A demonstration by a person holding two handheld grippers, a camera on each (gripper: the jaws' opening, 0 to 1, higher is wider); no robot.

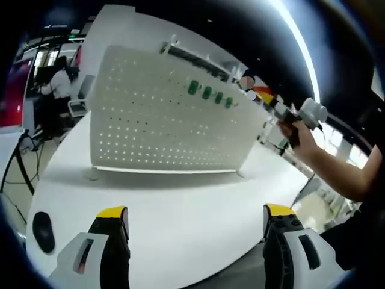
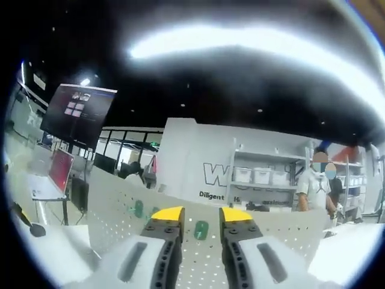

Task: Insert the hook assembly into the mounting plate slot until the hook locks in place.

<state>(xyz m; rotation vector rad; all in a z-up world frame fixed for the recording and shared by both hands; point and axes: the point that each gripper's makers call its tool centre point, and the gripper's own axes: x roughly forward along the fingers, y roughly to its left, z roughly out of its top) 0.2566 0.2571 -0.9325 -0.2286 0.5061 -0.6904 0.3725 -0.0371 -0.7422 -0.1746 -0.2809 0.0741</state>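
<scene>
Left gripper [image 1: 195, 220] gapes before white pegboard [image 1: 162, 120] bearing green hooks [image 1: 209, 93]

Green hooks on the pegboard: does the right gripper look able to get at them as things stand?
Probably yes. The right gripper is open and points at the pegboard, with one green hook showing between its jaws and nothing in front of it.

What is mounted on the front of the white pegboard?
A row of four green hooks sits near the top of the pegboard. In the right gripper view, the right gripper covers part of that row.
</scene>
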